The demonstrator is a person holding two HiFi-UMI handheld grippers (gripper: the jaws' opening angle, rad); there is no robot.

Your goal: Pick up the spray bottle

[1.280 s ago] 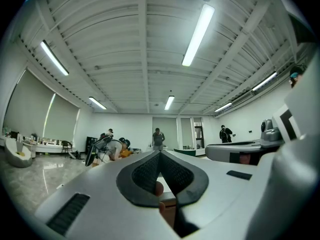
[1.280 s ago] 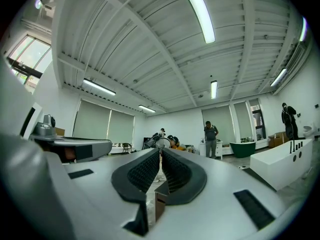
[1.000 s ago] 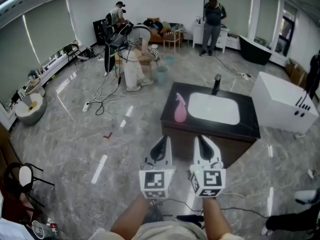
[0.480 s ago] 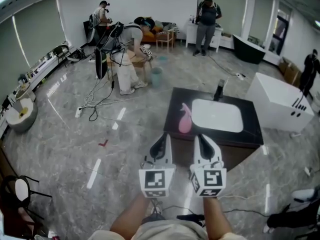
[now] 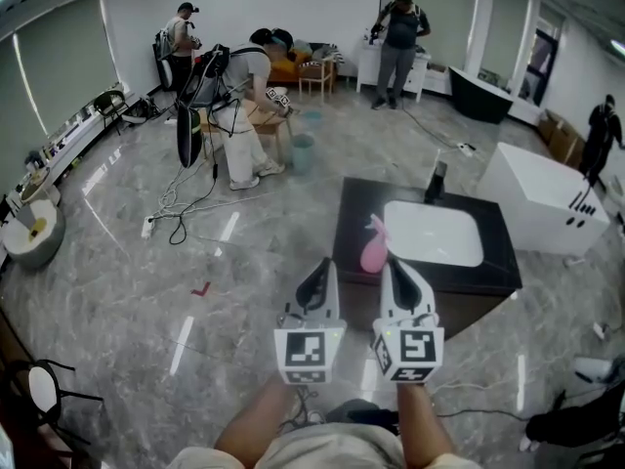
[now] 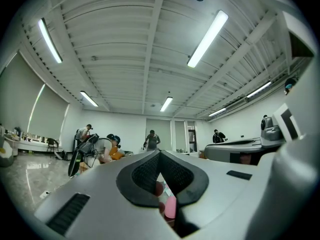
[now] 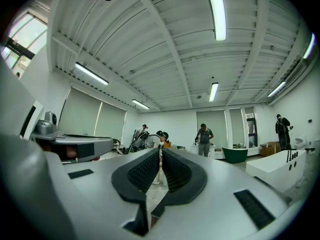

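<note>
The pink spray bottle (image 5: 374,245) stands upright on the left part of a black counter (image 5: 354,198), beside a white sink basin (image 5: 435,233). My left gripper (image 5: 320,266) and right gripper (image 5: 393,266) are held side by side just short of the counter's near edge, pointing level toward it, with the bottle a little beyond and between them. Both are shut with nothing held. In the left gripper view the left gripper (image 6: 159,153) has its jaws together, and the spray bottle (image 6: 170,207) shows pink through the gap below them. In the right gripper view the right gripper (image 7: 161,151) is also closed.
A black faucet (image 5: 437,178) stands behind the basin. A white bathtub (image 5: 543,199) sits to the right of the counter. Cables (image 5: 184,201) trail over the marble floor at left. Several people stand at the far end of the room. A chair (image 5: 44,389) is at lower left.
Both grippers have been carried forward across the floor, still shut. The counter with the pink bottle now lies closer, right in front of the fingertips.
</note>
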